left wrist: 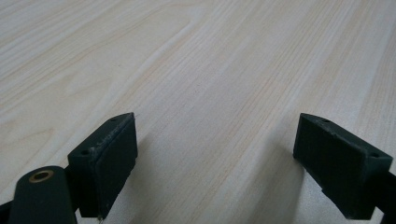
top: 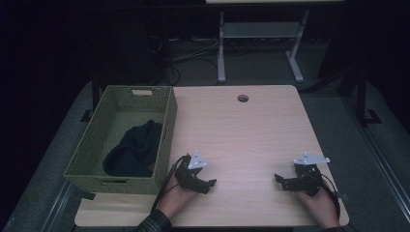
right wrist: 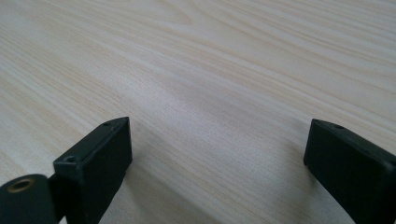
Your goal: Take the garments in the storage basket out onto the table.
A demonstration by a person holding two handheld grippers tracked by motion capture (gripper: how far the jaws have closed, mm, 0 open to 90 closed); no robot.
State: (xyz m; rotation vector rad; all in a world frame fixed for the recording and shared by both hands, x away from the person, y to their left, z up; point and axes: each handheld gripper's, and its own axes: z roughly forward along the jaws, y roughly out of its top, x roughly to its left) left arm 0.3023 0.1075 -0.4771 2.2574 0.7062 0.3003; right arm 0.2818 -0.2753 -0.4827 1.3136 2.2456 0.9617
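Both pairs of jaws stand wide apart with nothing between them. In the left gripper view and the right gripper view, the black pads frame bare pale wood grain.

The left gripper rests low over the worktop near its near edge, jaws pointing toward the middle. The right gripper mirrors it, jaws pointing back at the left pair, with a broad bare stretch of wood between the two. A hand holds each from below, a plaid sleeve showing at the left wrist.

Just beside the left gripper, on its outer side, stands a green woven basket. Inside it lies a dark cloth, crumpled in a heap against the wall nearest the jaws.

The cloth looks soft, light and limp. It would likely sag and trail when lifted, not slip or break. A raised fold at the top of the heap seems the best place to pinch, since a flat layer may give the pads little to catch.

The basket wall stands between the left jaws and the cloth, so the reach must go up and over the rim. The worktop ahead of both pairs is open, with a small round hole near the far edge. The right gripper sits near the worktop's right edge.
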